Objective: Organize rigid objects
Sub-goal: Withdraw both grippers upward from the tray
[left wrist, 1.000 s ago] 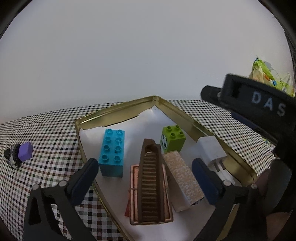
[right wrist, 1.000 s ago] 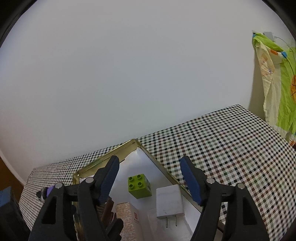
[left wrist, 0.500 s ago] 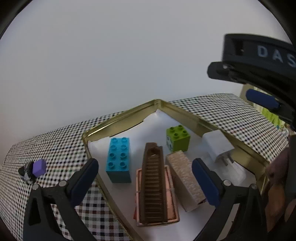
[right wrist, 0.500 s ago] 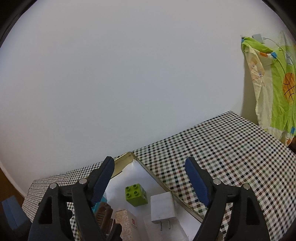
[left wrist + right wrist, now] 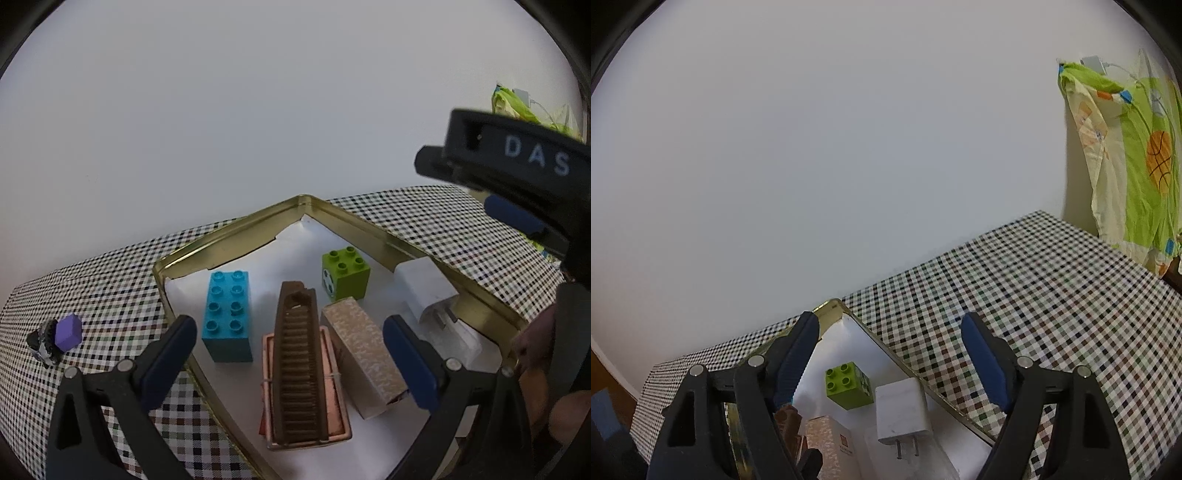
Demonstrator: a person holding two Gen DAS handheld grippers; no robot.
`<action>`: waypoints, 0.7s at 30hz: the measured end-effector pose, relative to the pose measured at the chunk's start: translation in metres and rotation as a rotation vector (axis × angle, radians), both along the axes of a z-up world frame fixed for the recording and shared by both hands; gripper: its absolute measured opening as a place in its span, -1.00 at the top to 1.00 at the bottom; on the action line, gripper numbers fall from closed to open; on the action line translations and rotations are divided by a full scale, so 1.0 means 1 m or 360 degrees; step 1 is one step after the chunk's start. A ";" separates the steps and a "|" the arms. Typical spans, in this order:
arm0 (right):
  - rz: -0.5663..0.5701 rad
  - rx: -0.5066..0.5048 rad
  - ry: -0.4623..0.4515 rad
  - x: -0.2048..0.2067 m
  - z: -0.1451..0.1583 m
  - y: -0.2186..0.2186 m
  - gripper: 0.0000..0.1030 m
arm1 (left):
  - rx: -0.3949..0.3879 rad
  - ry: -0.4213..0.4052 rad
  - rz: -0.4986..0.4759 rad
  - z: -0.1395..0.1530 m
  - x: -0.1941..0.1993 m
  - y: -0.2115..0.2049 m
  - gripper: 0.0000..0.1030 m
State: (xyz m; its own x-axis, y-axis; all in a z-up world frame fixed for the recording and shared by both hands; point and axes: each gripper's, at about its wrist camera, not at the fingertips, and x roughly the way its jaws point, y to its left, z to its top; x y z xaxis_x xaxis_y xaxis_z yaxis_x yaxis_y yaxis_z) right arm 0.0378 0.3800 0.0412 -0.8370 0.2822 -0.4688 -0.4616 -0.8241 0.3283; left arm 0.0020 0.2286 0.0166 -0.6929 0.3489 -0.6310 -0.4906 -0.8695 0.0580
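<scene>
A gold tin tray (image 5: 236, 229) lined with white paper holds a blue brick (image 5: 227, 314), a green brick (image 5: 345, 271), a brown comb (image 5: 297, 358) on a copper box (image 5: 334, 410), a beige box (image 5: 364, 360) and a white charger (image 5: 424, 290). A purple block (image 5: 66, 332) lies on the checked cloth left of the tray. My left gripper (image 5: 288, 354) is open and empty above the tray's near end. My right gripper (image 5: 888, 362) is open and empty above the tray's right side (image 5: 905, 365), over the green brick (image 5: 849, 386) and charger (image 5: 901, 415).
The checked tablecloth (image 5: 1034, 295) covers the table up to a plain white wall. A green and yellow cloth (image 5: 1126, 147) hangs at the far right. The right gripper's body (image 5: 517, 166) fills the right of the left wrist view.
Both grippers stay open and empty. The right gripper has risen and pulled back from the tray. The left view has shifted slightly; the objects have not moved.
</scene>
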 end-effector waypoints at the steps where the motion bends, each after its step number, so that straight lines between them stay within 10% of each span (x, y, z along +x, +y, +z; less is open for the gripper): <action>1: 0.0001 -0.0004 -0.0006 -0.001 -0.001 0.000 -0.58 | 0.0003 -0.0004 0.0001 0.000 0.000 0.000 -0.99; 21: -0.0040 0.0113 -0.0047 0.031 -0.021 -0.005 -0.58 | -0.0112 0.0042 -0.0066 -0.003 0.020 0.007 -0.99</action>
State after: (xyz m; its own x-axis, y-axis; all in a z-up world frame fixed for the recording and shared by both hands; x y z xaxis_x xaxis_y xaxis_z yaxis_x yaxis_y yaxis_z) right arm 0.0687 0.3752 0.0199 -0.8152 0.3366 -0.4714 -0.4914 -0.8327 0.2553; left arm 0.0222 0.2355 0.0135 -0.6953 0.3331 -0.6369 -0.5239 -0.8416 0.1317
